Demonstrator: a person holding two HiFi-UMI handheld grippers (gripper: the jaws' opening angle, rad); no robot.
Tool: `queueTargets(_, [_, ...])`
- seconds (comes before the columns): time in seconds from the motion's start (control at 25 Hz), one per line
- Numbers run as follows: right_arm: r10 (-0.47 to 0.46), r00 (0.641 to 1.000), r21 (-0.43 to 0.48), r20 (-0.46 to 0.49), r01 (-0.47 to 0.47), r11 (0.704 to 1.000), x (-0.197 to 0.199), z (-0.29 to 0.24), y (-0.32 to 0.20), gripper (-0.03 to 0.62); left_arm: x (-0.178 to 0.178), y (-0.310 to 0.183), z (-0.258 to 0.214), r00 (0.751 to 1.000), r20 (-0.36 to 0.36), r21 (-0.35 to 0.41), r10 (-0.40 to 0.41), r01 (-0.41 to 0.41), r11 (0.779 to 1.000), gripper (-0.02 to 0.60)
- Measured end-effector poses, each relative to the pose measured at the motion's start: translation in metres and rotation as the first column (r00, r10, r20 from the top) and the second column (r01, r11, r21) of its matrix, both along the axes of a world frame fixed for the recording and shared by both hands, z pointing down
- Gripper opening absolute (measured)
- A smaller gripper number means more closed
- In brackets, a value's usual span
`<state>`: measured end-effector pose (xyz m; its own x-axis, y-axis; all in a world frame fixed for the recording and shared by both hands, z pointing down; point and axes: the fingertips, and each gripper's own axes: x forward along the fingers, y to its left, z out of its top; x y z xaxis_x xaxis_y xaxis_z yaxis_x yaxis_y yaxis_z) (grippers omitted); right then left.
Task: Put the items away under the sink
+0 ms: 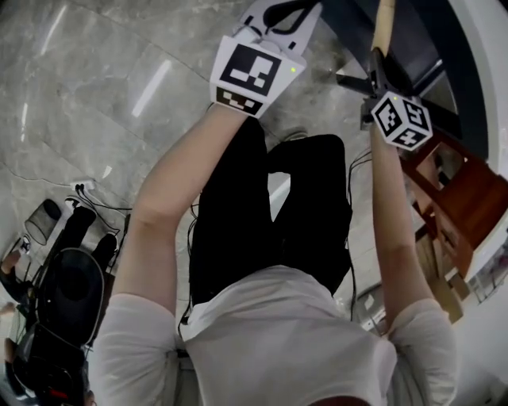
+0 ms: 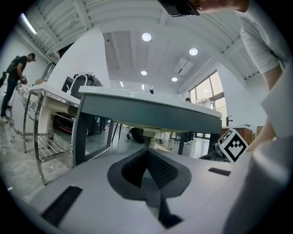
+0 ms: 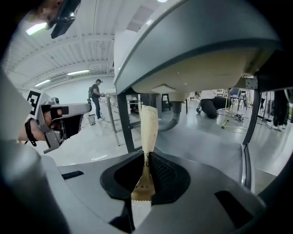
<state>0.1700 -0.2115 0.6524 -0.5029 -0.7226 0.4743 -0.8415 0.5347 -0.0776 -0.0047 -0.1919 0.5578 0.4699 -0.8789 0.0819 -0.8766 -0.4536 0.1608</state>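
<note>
My right gripper (image 3: 147, 161) is shut on a thin beige paper packet (image 3: 149, 124) that stands upright out of the jaws. In the head view the packet (image 1: 384, 24) pokes up past the right gripper (image 1: 374, 65) toward the sink table's edge. The pale underside of the sink basin (image 3: 197, 68) hangs just above and ahead, with its grey drain pipe (image 3: 175, 119) behind the packet. My left gripper (image 2: 147, 153) is shut with nothing between its pads, facing the grey table edge (image 2: 151, 109). It also shows as the left gripper (image 3: 62, 119) in the right gripper view.
A wooden stool (image 1: 464, 190) stands at the right beside the table's dark legs (image 3: 126, 123). Black bags and cables (image 1: 67, 293) lie on the marble floor at lower left. A metal rack (image 2: 43, 141) stands left, with a person (image 2: 13, 87) beyond it.
</note>
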Motion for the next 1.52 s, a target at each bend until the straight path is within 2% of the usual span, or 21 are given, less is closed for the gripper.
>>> queueTargets(0.4, [0.069,0.996,-0.025,-0.05,-0.071,0.997,0.023,0.039,-0.05,0.06,0.015,-0.019,0.027,1.0,-0.003,-0.001,0.024,-0.024,1.0,0.003])
queueTargets(0.92, [0.149,0.988,-0.087,-0.044,-0.153,0.984,0.03,0.067,-0.09,0.06,0.034,-0.027,0.038,0.999,-0.029,-0.006,0.04,-0.04,0.999,0.003])
queueTargets(1.52, [0.232,0.971,-0.052,-0.066,-0.235,0.971,0.031,0.075,-0.116,0.061,0.041,-0.038,0.053,0.999,-0.051,-0.023,0.014,-0.015,1.0,0.003])
